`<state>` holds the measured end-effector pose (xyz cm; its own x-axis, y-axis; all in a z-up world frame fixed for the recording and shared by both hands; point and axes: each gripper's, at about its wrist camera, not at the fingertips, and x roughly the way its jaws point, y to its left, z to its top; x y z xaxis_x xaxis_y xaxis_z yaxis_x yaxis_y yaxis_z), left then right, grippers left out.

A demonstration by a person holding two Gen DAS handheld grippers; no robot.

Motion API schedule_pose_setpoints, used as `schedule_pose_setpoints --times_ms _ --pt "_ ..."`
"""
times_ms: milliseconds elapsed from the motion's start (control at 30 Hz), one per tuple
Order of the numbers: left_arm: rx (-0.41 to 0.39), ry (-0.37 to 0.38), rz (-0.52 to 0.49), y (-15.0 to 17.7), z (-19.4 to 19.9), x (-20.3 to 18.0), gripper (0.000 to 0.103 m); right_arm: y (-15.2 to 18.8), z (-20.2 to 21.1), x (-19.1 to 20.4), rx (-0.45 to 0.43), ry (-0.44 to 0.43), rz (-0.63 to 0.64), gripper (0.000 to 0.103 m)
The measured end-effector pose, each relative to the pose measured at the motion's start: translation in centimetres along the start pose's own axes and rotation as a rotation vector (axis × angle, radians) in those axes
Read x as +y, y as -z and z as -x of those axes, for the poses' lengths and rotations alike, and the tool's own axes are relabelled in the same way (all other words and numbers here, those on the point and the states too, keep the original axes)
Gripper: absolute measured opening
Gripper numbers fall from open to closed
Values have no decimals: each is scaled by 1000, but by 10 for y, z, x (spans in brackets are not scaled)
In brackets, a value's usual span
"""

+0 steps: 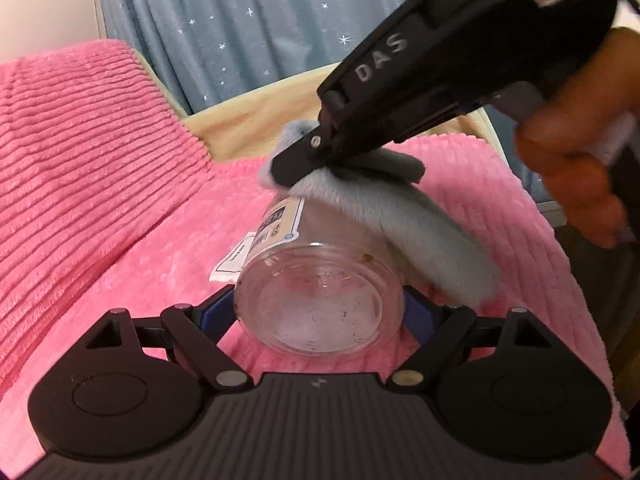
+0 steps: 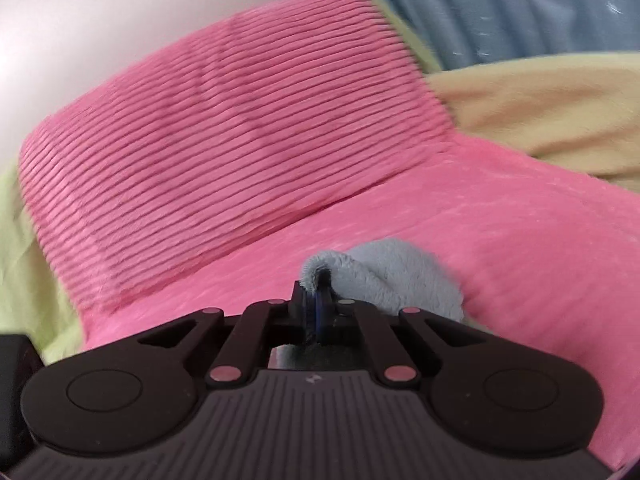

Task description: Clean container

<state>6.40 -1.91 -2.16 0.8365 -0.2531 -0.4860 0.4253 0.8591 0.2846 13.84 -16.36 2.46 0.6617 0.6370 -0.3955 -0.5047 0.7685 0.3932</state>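
Observation:
A clear glass jar (image 1: 320,300) with a white label lies on its side, its base toward the left wrist camera. My left gripper (image 1: 320,312) is shut on the jar, blue pads on both sides of it. My right gripper (image 1: 286,168) comes in from the upper right, shut on a grey fluffy cloth (image 1: 400,224) that drapes over the jar's upper right side. In the right wrist view the right gripper (image 2: 318,300) pinches the same cloth (image 2: 396,276); the jar is hidden there.
A pink ribbed blanket (image 1: 100,184) covers the surface under the jar, with a pink cushion (image 2: 224,136) behind. A beige cloth (image 2: 540,108) and a blue starred curtain (image 1: 240,20) lie beyond. A hand (image 1: 580,152) holds the right gripper.

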Motion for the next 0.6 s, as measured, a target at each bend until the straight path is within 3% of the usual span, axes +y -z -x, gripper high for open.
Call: schedule_pose_setpoints --times_ms 233,333,467,600 --pt "-18 152 338 7 2 37 88 4 3 2 -6 0 13 1" --pt "-22 190 429 10 -2 49 86 4 4 2 -6 -2 11 1" --pt "-24 190 423 8 -6 53 85 6 6 7 17 -48 26 3" --pt "-18 119 268 4 -2 36 85 16 8 29 88 -169 85 3"
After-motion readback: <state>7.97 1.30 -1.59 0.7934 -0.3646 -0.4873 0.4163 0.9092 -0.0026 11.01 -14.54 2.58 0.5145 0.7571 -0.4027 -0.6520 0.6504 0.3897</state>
